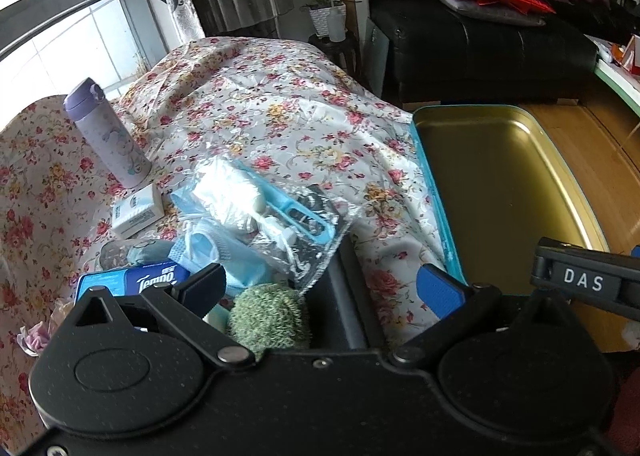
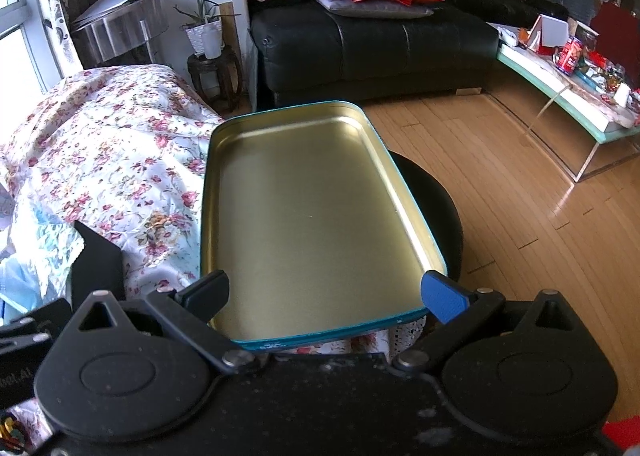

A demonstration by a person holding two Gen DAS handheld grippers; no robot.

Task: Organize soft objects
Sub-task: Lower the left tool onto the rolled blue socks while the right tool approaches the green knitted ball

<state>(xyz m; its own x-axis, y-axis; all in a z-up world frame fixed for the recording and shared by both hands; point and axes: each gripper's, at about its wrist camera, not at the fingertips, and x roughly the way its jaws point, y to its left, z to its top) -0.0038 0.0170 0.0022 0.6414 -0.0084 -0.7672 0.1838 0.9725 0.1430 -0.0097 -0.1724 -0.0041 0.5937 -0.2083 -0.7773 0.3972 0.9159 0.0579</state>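
Left tongs (image 1: 324,292) spread wide, nothing pinched, hovering over a pile of soft stuff on the floral cloth (image 1: 280,104). Directly between the fingers: a green knitted ball (image 1: 270,316). Just beyond it, blue face masks (image 1: 216,248) and a clear plastic bag (image 1: 280,212) with a blue clip and white bits inside. Tempo tissue pack (image 1: 132,282) lies left of the ball, white box (image 1: 138,210) and purple flask (image 1: 106,132) further back left.

Right tongs (image 2: 326,294) also spread, empty, over the near edge of the open gold-lined teal tin (image 2: 304,208). Tin is empty, sits right of the cloth on a black round stool (image 2: 440,208). Wood floor (image 2: 500,196) beyond.
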